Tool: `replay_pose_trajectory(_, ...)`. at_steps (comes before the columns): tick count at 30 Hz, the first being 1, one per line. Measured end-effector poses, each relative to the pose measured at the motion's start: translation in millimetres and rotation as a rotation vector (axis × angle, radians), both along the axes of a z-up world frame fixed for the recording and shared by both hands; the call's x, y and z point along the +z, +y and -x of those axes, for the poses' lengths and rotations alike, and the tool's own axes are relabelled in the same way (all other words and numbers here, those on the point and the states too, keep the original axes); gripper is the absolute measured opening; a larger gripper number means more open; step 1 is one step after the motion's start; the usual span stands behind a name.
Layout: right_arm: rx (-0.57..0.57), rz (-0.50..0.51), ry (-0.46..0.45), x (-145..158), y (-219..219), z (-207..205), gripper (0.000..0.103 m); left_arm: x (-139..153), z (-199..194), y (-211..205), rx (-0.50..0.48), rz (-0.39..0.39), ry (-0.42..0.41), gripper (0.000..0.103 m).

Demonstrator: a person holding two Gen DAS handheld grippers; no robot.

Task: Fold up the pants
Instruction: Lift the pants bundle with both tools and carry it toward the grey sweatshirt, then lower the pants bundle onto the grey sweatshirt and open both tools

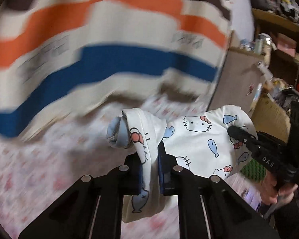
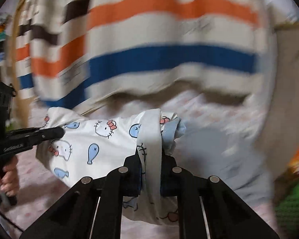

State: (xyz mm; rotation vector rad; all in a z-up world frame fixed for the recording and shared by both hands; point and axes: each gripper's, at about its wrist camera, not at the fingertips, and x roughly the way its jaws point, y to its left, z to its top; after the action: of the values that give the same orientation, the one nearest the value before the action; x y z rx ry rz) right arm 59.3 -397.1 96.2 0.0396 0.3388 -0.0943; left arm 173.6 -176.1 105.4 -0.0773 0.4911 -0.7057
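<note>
White cotton pants (image 1: 199, 139), printed with cat faces, red bows and pale blue fish, were hanging between the two tools above a bed sheet (image 1: 39, 169) with a small pink pattern. In the left wrist view, the left gripper (image 1: 150, 171) was closed on a bunched fold of the pants, and the fabric was pressed between its two blue pads, with a strip of the white hem going over the top and down between the fingers. A pale blue cuff (image 1: 117, 135) was sticking out just beside this fold, on its left. The right gripper (image 1: 234, 131) was seen at the right side of the same view, its black tip was touching the far edge of the pants, and the right hand (image 1: 273, 189) was holding its handle below. In the right wrist view, this gripper was also clamped on a fold of the pants, with white fabric filling the gap between its pads. The left tool came in from the left edge there and its tip met the cloth. Behind the pants lay a blurred blanket (image 1: 109, 39) with orange, blue and brown stripes. Shelves (image 1: 285, 45) with many small things stood at the right.
</note>
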Motion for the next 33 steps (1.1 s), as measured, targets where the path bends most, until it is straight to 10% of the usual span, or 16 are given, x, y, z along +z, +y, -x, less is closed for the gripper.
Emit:
replay_pose_trajectory(8, -0.387, 0.144, 0.005, 34, -96, -32, 0.012, 2, -27, -120, -0.081, 0.072, 0.04, 0.011)
replay_pose_trajectory(19, -0.509, 0.056, 0.247, -85, -170, -128, 0.012, -89, -87, -186, -0.03, -0.092, 0.166, 0.015)
replay_pose_trajectory(22, -0.509, 0.096, 0.275, -101, -170, -143, 0.013, -96, -88, -189, -0.027, -0.138, 0.113, 0.036)
replay_pose_trajectory(24, -0.516, 0.132, 0.273, -106, -167, -146, 0.024, -96, -90, -183, 0.035, -0.151, 0.1, 0.065)
replay_pose_trajectory(30, -0.665, 0.206, 0.179, -91, -169, -126, 0.086, -86, -86, -154, 0.104, -0.122, 0.042, 0.067)
replay_pose_trajectory(33, -0.628, 0.148, 0.112, -77, -169, -107, 0.086, -77, -74, -135, 0.1, -0.104, 0.016, 0.067)
